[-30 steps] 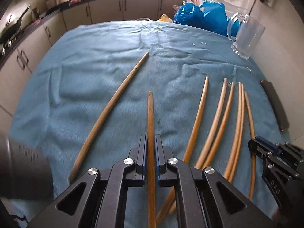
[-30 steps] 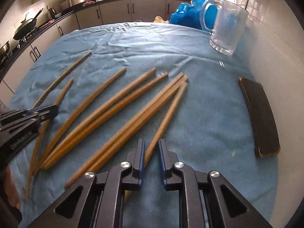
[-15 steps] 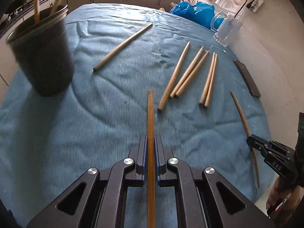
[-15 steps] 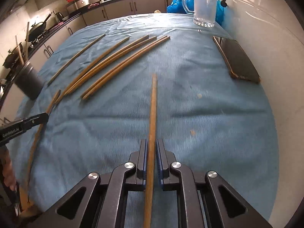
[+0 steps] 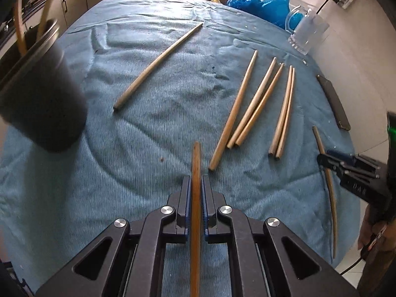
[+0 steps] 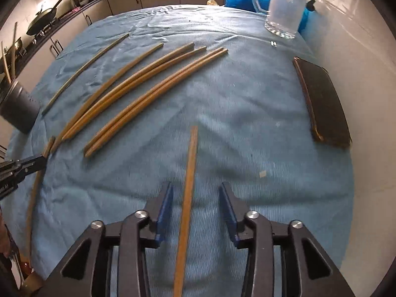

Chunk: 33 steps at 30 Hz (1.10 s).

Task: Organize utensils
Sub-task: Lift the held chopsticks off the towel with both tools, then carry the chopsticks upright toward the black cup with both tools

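My left gripper (image 5: 196, 180) is shut on a wooden chopstick (image 5: 196, 163) that sticks out forward over the blue cloth (image 5: 148, 133). A dark cup (image 5: 42, 104) holding a couple of chopsticks stands close at the left. Several loose chopsticks (image 5: 257, 104) lie ahead on the cloth. My right gripper (image 6: 195, 190) has its jaws opening; a chopstick (image 6: 189, 180) lies between them, and neither pad touches it. In the right wrist view, the left gripper (image 6: 32, 162) is at the far left and the cup (image 6: 18, 109) stands beyond it.
A glass mug (image 6: 284, 7) and a blue plastic bag (image 5: 259, 5) sit at the far end. A flat dark case (image 6: 324, 104) lies along the right edge by the white wall. Kitchen cabinets and a stove with pans run behind and to the left.
The left gripper carried its chopstick leftward, bringing the dark cup close. The right gripper shut on a chopstick and lifted it; now its jaws have parted off it.
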Tool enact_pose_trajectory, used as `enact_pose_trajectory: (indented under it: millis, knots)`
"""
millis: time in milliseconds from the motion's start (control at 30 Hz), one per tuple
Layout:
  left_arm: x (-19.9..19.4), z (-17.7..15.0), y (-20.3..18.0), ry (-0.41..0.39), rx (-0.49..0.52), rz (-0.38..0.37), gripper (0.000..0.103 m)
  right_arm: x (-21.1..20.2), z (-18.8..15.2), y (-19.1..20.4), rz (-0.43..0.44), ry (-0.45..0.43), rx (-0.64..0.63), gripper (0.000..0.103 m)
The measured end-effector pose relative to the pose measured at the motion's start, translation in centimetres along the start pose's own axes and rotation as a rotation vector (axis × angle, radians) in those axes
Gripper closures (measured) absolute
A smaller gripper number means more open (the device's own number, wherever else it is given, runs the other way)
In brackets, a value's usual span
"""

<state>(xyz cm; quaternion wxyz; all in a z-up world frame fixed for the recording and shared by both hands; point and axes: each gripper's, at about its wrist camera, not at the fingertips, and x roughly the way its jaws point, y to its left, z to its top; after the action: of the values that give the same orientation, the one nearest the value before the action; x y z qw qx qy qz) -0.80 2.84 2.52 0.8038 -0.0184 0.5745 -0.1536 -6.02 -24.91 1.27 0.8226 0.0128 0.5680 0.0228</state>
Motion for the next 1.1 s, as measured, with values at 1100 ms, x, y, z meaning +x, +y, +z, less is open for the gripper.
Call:
enact_pose_trajectory:
  millis: [1100]
  knots:
    - [-12.9, -5.1, 0.2, -0.466, 0.032, -0.156, 0.097, -11.0, -3.5, 3.8, 0.196, -0.424, 0.018, 0.096]
